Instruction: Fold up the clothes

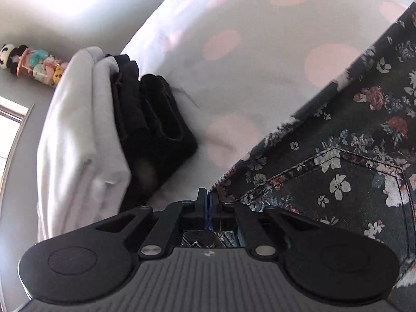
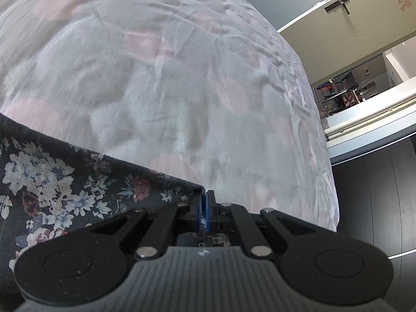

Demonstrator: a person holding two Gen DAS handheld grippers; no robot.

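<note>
Each hand-held gripper – left (image 1: 208, 195), right (image 2: 204, 197) – pinches a corner of the dark floral garment (image 1: 351, 161), stretched over the bed (image 2: 169, 83) near folded clothes (image 1: 109, 130). It looks like soft, limp denim – best held at corners.

Ahead of me a bed (image 2: 182, 83) fills most of both views, covered by a pale sheet with large pink dots, rumpled toward its right edge. In the upper left of my left view, strong light washes out a plain wall (image 1: 65, 2), and a row of small plush toys (image 1: 31, 62) sits below it. At the right of my right view, a dark floor (image 2: 377, 195) runs beside the bed, with a pale door (image 2: 338, 20) above it and an opening onto a further room with dark furniture (image 2: 345, 85).
</note>
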